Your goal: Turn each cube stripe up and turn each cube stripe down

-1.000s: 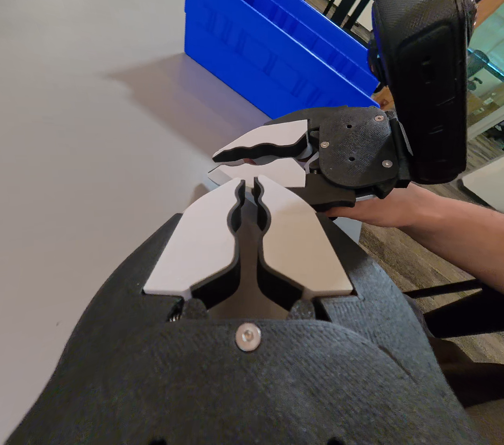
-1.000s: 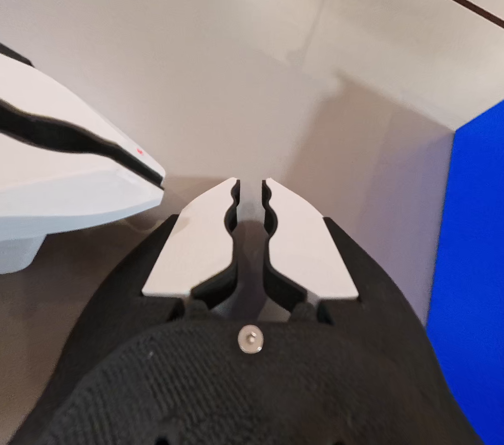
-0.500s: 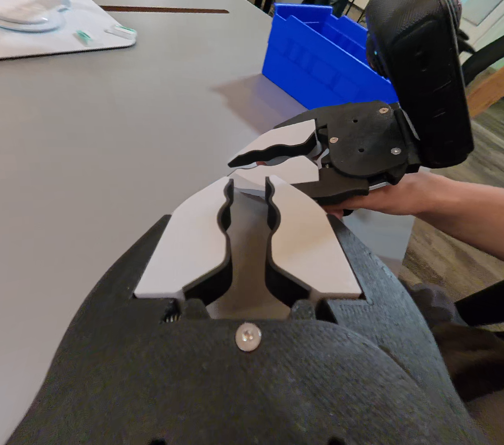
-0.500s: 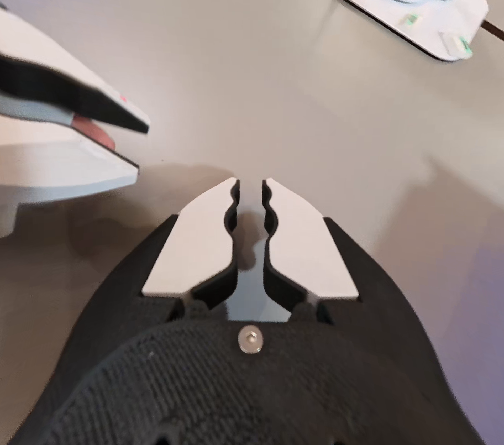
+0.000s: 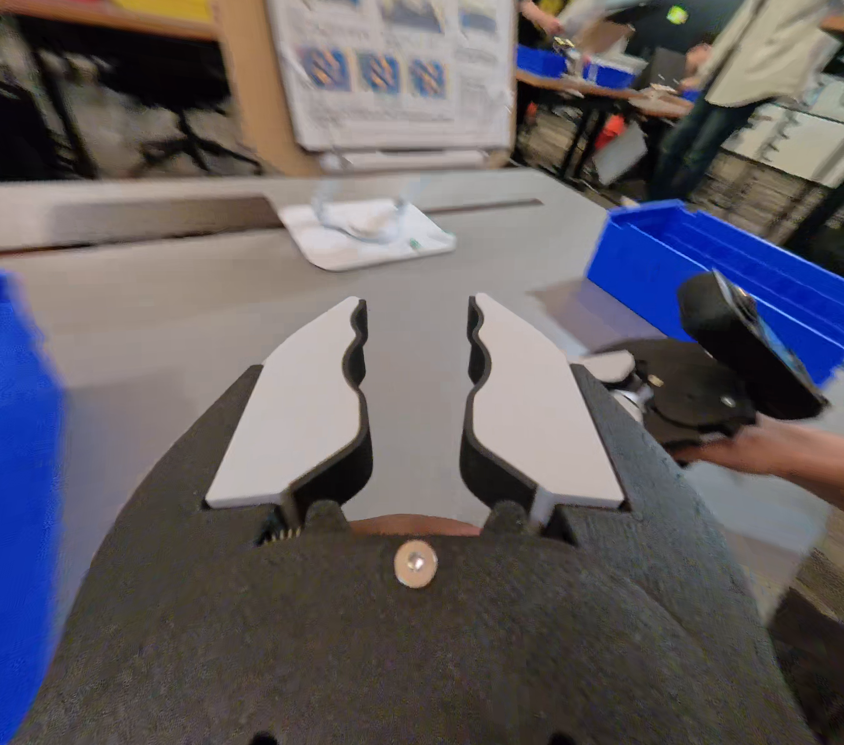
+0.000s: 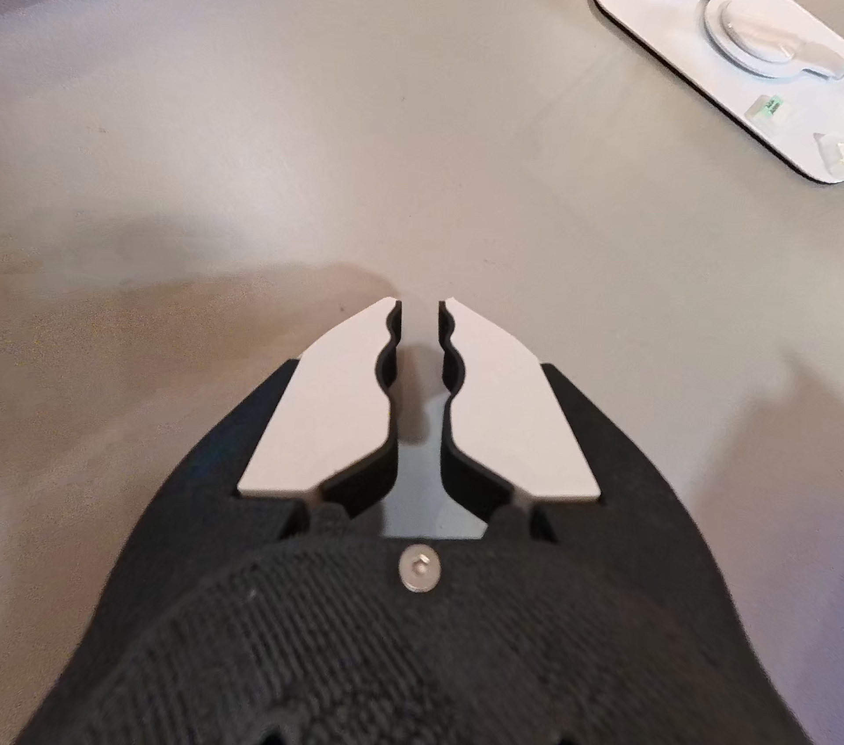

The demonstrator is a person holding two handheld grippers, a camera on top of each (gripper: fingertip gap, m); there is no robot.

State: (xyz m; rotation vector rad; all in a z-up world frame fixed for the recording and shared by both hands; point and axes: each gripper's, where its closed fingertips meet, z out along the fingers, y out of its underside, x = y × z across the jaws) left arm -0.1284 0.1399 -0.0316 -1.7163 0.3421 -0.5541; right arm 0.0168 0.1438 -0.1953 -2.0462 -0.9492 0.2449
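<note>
No cube shows in either view. My left gripper (image 5: 415, 303) is open and empty, and it hovers above the grey table (image 5: 182, 312), pointing towards the table's far side. My right gripper (image 6: 420, 305) is nearly closed, with only a narrow slit between its fingers and nothing in it. It hangs over bare table (image 6: 411, 129). In the left wrist view the black body (image 5: 698, 399) of the right gripper shows low on the right, held by a hand (image 5: 753, 453).
A blue bin (image 5: 730, 266) stands on the table's right side. A blurred blue object (image 5: 27, 403) fills the left edge. A white stand base (image 5: 365, 239) lies at the far middle and also shows in the right wrist view (image 6: 685, 52). A person (image 5: 753, 38) stands beyond the table.
My left gripper has opened wide and swung up and left, so the room now shows. The right gripper has slid off to its right. The left gripper has left the right wrist view.
</note>
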